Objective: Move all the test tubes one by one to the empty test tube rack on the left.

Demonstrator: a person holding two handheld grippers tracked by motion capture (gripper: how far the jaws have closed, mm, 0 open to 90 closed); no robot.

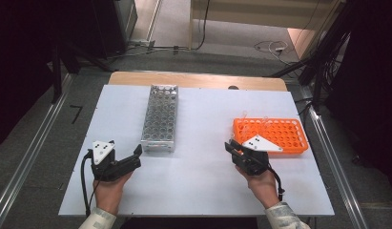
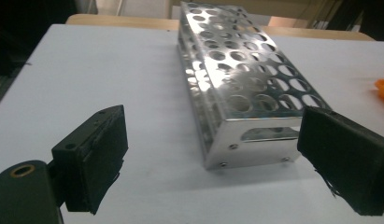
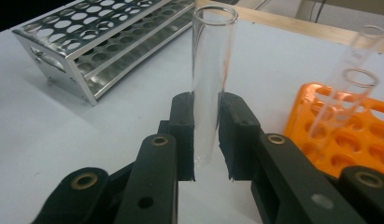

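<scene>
Both forearms come in from the near edge, one gripper in each hand. The left gripper (image 1: 137,153) sits low over the tabletop with its fingers (image 2: 103,154) spread wide apart, nothing between them. The right gripper (image 3: 206,135) is clamped tight, fingers (image 3: 184,133) pressing both sides of a clear glass tube (image 3: 210,70) that stands upright.

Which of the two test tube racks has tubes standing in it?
The orange rack, by the right tool; clear tubes rise from it. The metal rack shows bare holes.
</scene>
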